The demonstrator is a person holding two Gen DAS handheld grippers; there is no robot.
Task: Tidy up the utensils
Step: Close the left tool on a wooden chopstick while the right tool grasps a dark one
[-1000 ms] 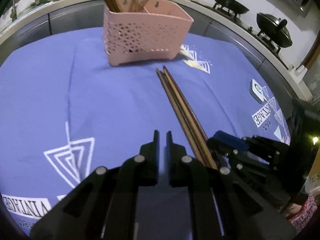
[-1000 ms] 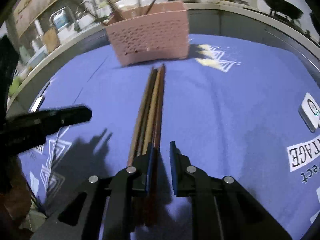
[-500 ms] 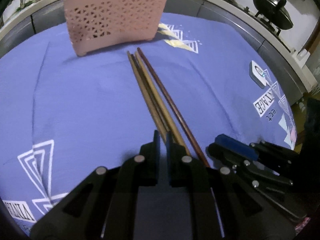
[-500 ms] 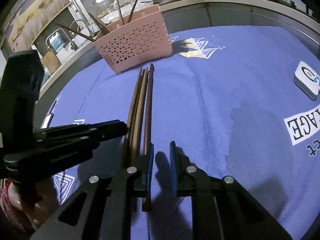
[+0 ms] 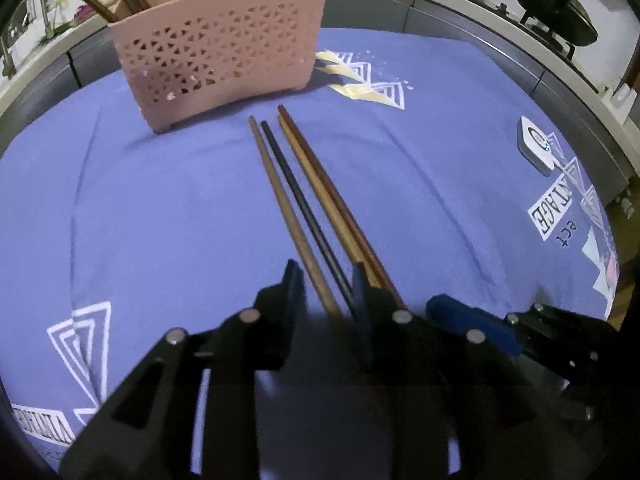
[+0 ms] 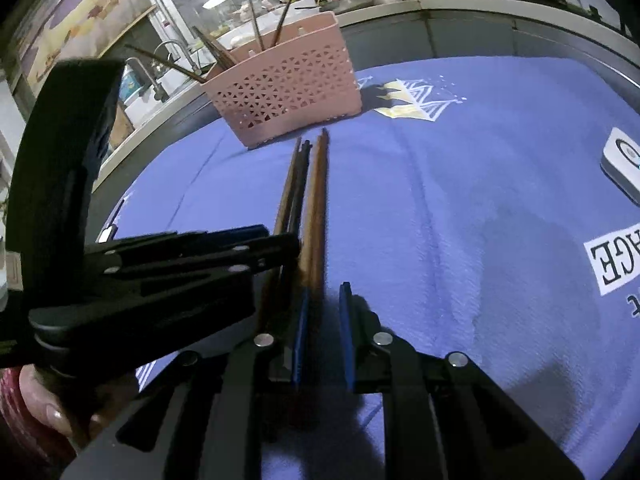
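Several wooden chopsticks (image 5: 304,192) lie side by side on the blue cloth, pointing at a pink perforated utensil basket (image 5: 220,48) that holds more chopsticks. My left gripper (image 5: 326,280) is open, its jaws straddling the near ends of the two left sticks. My right gripper (image 6: 323,304) is slightly open with the reddish-brown chopsticks (image 6: 318,200) lying between its blue-padded fingers (image 6: 301,332). The basket (image 6: 288,88) also shows far off in the right wrist view. The left gripper's fingers (image 6: 256,250) reach in from the left beside the sticks.
A white and grey small device (image 5: 536,146) lies on the cloth at the right. The blue cloth (image 5: 160,208) carries white printed triangles and letters. Black pans (image 5: 556,20) stand on a stove behind the counter edge. A sink and tap (image 6: 160,72) are far left.
My left gripper has opened from shut and moved over the chopstick ends. The chopsticks have spread slightly apart. The right gripper stays at their right side, a bit nearer.
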